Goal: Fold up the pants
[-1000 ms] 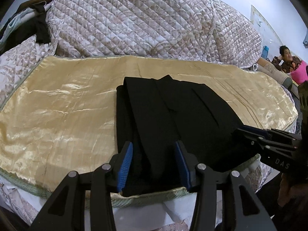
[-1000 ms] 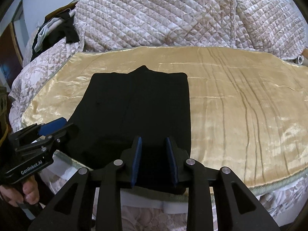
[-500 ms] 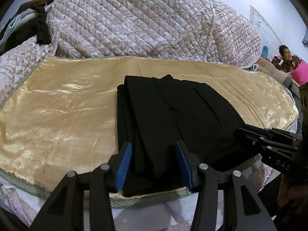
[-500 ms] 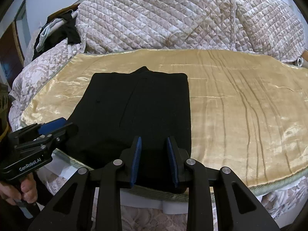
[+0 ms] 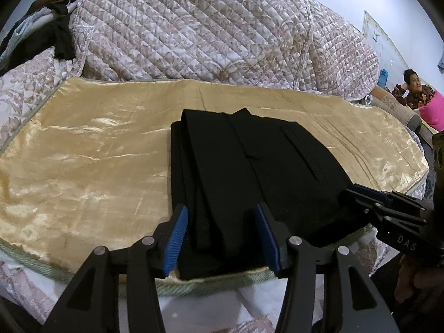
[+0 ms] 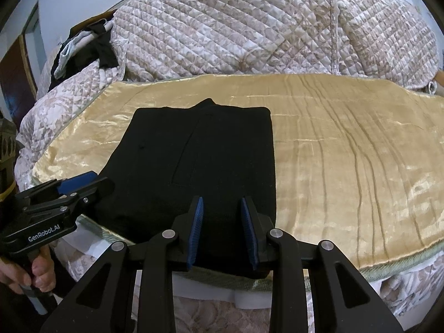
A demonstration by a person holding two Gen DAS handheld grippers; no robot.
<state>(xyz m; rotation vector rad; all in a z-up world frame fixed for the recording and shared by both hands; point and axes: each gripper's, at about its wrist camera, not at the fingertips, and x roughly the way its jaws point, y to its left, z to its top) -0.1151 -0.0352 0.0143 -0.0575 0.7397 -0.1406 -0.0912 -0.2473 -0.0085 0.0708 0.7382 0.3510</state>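
Note:
Black pants (image 5: 249, 166) lie folded into a flat rectangle on a golden satin cloth (image 5: 83, 152), reaching its near edge. My left gripper (image 5: 220, 208) hovers over the near left part of the fold. It is open, its blue pads apart and not pressing the cloth. In the right wrist view the pants (image 6: 199, 152) fill the middle. My right gripper (image 6: 222, 198) stands open with a narrower gap above the near right corner. Each gripper shows in the other's view: the right gripper (image 5: 349, 191) by the pants' right edge, the left gripper (image 6: 97, 180) by their left edge.
A bulky quilted bedspread (image 5: 194, 27) is heaped behind the satin cloth (image 6: 347, 166). Dark clothes (image 6: 94, 47) lie at the back left. A person (image 5: 416, 88) sits far off to the right. A hand (image 6: 36, 272) holds the left gripper's handle.

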